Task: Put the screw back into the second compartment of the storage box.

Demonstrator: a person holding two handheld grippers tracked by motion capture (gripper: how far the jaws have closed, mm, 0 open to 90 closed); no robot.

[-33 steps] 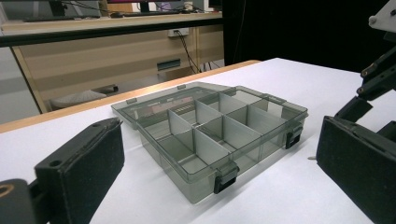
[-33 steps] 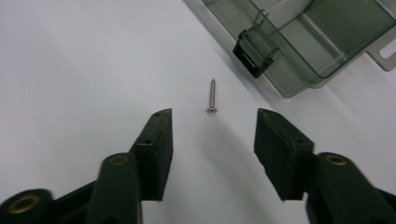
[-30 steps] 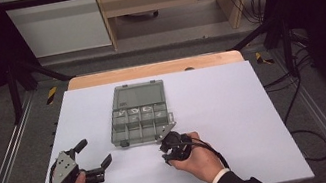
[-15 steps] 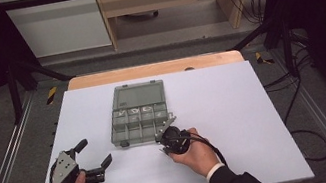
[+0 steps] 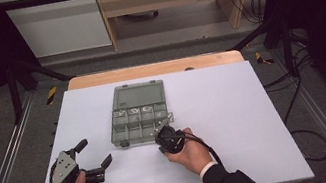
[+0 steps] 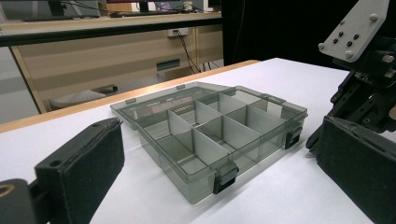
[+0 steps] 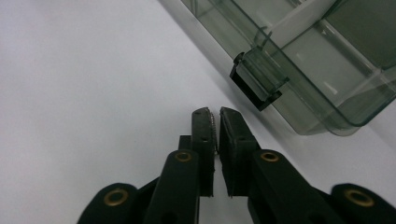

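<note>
operator a: smoke-grey plastic organiser box (image 5: 138, 112) sits at mid-table, lid shut, dividers visible through it. i have the right gripper (image 7: 215, 116) just short of the box's right-hand front latch (image 7: 258, 85). its jaws have just been closing and are now pressed together, nothing between them.

operator b: confirm the left side.

operator a: left gripper (image 5: 92, 157) rests on the white table (image 5: 235, 109) near the box's front left corner, well apart from it, pads (image 6: 81, 168) spread wide, holding nothing.

operator b: failure modes?

operator a: three, in my judgement. first, the closed tips are narrow; if i push under the latch off-centre they may slip off its edge and skate along the wall. second, the box is unrestrained; any push could slide it away across the smooth table instead of releasing the clasp. third, prying too steeply may lift the front edge.

operator b: mitigation?

operator a: brace the box with the left gripper before i apply force.
</note>
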